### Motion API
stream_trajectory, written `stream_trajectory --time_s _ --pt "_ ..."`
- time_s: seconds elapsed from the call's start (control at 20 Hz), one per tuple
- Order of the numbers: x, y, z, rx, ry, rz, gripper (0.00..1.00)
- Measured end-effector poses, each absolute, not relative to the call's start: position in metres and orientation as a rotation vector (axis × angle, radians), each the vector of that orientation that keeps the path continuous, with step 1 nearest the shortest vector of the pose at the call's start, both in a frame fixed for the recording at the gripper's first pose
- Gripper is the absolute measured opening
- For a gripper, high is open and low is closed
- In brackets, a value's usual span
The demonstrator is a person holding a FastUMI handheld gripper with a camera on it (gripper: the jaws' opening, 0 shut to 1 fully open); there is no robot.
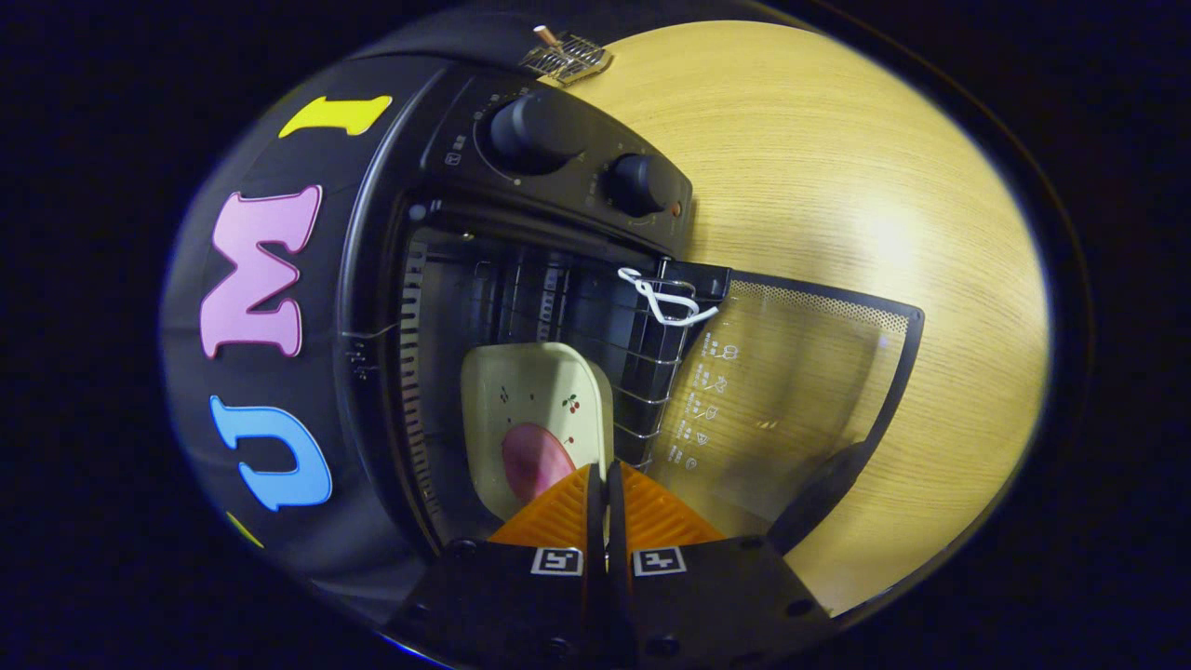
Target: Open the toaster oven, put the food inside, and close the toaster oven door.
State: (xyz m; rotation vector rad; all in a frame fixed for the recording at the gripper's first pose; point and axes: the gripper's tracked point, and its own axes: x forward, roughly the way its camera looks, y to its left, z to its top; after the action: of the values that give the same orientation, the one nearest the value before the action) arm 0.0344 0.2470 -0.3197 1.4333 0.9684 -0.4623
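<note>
Cream-coloured plate (535, 395) with pink food (532, 458) on it is sitting on the wire rack (642, 368) inside the open toaster oven (391, 279), just ahead of the gripper (606, 476), whose fingers are pressing together, gripping nothing. Beyond, the glass door (800, 391) is lying flat on the wooden table (837, 167), knobs (535, 130) facing out.

We saw a black toaster oven (558, 177) with a matt plastic panel and smooth knobs; its glass door (791, 391) was glossy and perforated at the rim. The wire rack (642, 372) was bare metal. The pale square plate (535, 409) looked glazed. The light wood-grain table (837, 167) shone faintly.
</note>
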Motion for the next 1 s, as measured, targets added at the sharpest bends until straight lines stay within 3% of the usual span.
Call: stream_trajectory --time_s 0.3,0.4,0.5,0.55,0.6,0.65,0.8,0.95,1.0 --pt "0.05 0.239 -0.326 1.474 0.924 -0.53 0.06" --pt "0.054 0.239 -0.322 1.496 0.91 -0.523 0.12" --pt "0.055 0.235 -0.316 1.524 0.884 -0.511 0.11" --pt "0.059 0.237 -0.318 1.536 0.879 -0.5 0.26" --pt "0.058 0.236 -0.315 1.546 0.875 -0.489 0.32" --pt "0.057 0.236 -0.312 1.55 0.871 -0.479 0.46" --pt "0.045 0.232 -0.299 1.518 0.868 -0.418 0.67" --pt "0.018 0.229 -0.286 1.376 0.911 -0.293 0.98" --pt "0.012 0.223 -0.282 1.303 0.9 -0.257 0.99"
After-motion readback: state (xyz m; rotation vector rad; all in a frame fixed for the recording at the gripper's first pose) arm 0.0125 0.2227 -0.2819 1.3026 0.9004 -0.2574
